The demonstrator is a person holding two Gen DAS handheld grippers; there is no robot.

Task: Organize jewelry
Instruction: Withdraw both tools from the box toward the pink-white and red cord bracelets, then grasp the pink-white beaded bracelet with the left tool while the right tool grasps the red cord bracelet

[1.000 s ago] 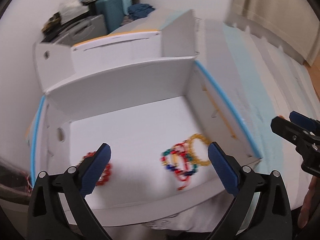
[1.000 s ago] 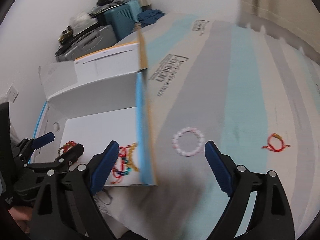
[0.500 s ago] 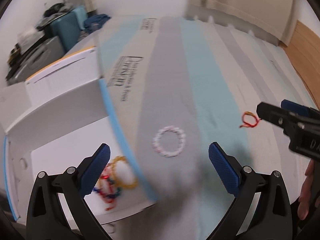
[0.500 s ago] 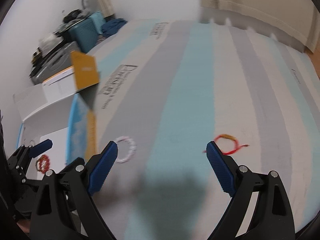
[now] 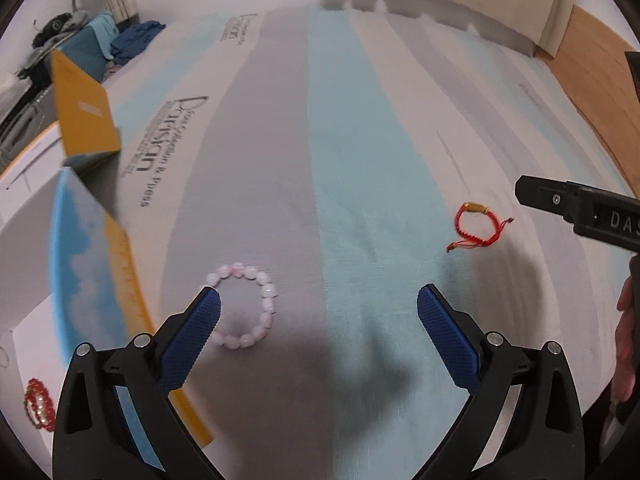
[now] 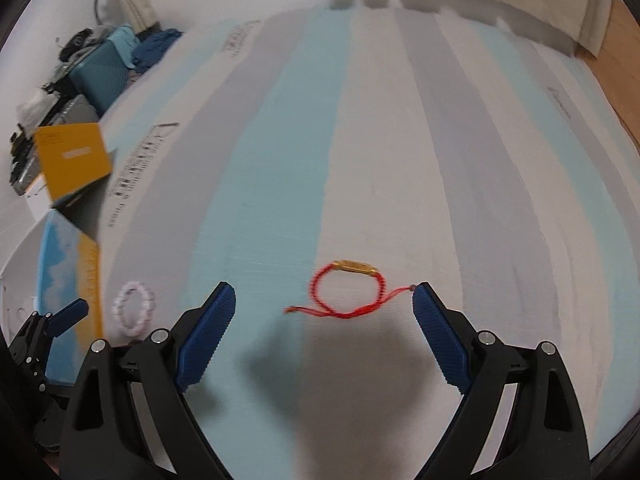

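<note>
I read "DAS" on right tool's (image 5: 576,210) side; print on striped mattress (image 5: 360,160) too blurry. White box (image 5: 36,320) holds red bead bracelet (image 5: 39,404). My left tool (image 5: 318,308) spread wide, pink bead bracelet (image 5: 244,306) on mattress touching its left fingertip. My right tool (image 6: 324,300) spread wide around red string bracelet (image 6: 348,292).

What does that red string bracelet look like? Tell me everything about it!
The red string bracelet is a thin loop of braided red cord with a small gold tube threaded on its far side. Near the knot at the front, two loose tails stick out to either side. It lies flat on the striped bed cover, alone, with nothing holding it. The right gripper is open, its blue fingers spread to either side of the bracelet; one tail end seems to reach the right finger's tip.
</note>
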